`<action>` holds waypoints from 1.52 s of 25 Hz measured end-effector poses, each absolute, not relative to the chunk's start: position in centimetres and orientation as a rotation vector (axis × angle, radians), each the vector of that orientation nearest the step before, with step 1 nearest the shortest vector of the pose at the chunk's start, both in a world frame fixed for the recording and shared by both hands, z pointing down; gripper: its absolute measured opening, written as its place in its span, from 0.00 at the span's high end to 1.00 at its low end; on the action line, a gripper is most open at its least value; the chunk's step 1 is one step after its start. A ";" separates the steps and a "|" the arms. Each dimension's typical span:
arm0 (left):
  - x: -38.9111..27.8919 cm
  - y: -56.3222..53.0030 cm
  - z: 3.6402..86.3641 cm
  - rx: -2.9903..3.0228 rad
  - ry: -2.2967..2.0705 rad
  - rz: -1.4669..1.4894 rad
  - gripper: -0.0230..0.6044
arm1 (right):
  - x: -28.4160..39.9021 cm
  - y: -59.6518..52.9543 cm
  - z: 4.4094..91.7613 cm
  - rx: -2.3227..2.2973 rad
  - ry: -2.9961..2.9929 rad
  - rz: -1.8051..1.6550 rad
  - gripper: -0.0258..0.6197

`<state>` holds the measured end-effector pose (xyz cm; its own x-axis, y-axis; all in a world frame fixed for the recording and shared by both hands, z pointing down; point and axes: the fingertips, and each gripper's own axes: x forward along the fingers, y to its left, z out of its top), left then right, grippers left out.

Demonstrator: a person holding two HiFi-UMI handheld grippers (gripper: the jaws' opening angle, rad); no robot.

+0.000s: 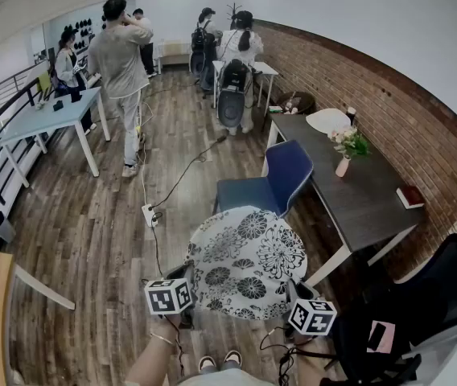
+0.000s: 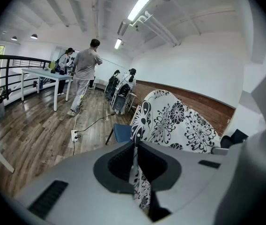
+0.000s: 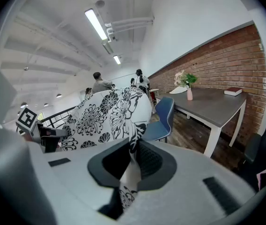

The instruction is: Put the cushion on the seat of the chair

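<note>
**Flowered cushion held up in both tongs, just short of the blue chair**

The cushion, white with a black flower print, hangs in the air between the two tongs, its broad face turned up toward the head camera. The left tongs are squeezed almost together on the cushion's near-left corner. In the left gripper view a fold of the printed cloth is clamped between the dark pads. The right tongs grip the near-right corner the same way, narrow, with a strip of cloth caught between them.

The chair, blue, stands on the wooden floor just beyond the cushion. Its back is toward the dark bench on the right and its seat toward the left. From the head view the cushion's far edge overlaps the near edge of the seat. Both gripper views show the seat lower and farther off, so the cushion is not yet resting on it.

On the dark bench stand a pink vase of flowers and, nearer the brick wall, a book. A black chair sits at the near right. A power strip with its cable lies on the floor left of the blue chair. Far off, several people stand around a pale bench.
</note>
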<state>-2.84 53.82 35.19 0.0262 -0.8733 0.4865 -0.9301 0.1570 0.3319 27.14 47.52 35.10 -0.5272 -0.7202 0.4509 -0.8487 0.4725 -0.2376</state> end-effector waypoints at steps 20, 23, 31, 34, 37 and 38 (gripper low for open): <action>-4.7 54.2 37.4 1.746 -1.766 0.093 0.94 | 25.1 49.1 36.1 1.399 -2.405 0.690 0.91; -5.0 54.2 37.9 1.735 -1.753 0.101 0.94 | 24.9 49.1 36.9 1.402 -2.389 0.720 0.91; -6.3 51.1 39.1 1.713 -1.749 0.112 0.94 | 23.4 45.8 38.0 1.390 -2.382 0.742 0.91; -6.5 48.7 39.6 1.708 -1.750 0.115 0.94 | 23.2 43.2 38.5 1.392 -2.382 0.747 0.91; -6.8 45.6 39.2 1.711 -1.757 0.113 0.94 | 22.9 39.7 38.4 1.392 -2.385 0.744 0.91; -6.8 44.3 38.9 1.712 -1.761 0.112 0.94 | 22.8 38.4 38.2 1.389 -2.388 0.743 0.91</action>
<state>-6.85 44.35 38.89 0.0852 -0.8571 0.5081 -0.9145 0.1352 0.3814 22.76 38.40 38.21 -0.4988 -0.7227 0.4784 -0.8666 0.4057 -0.2907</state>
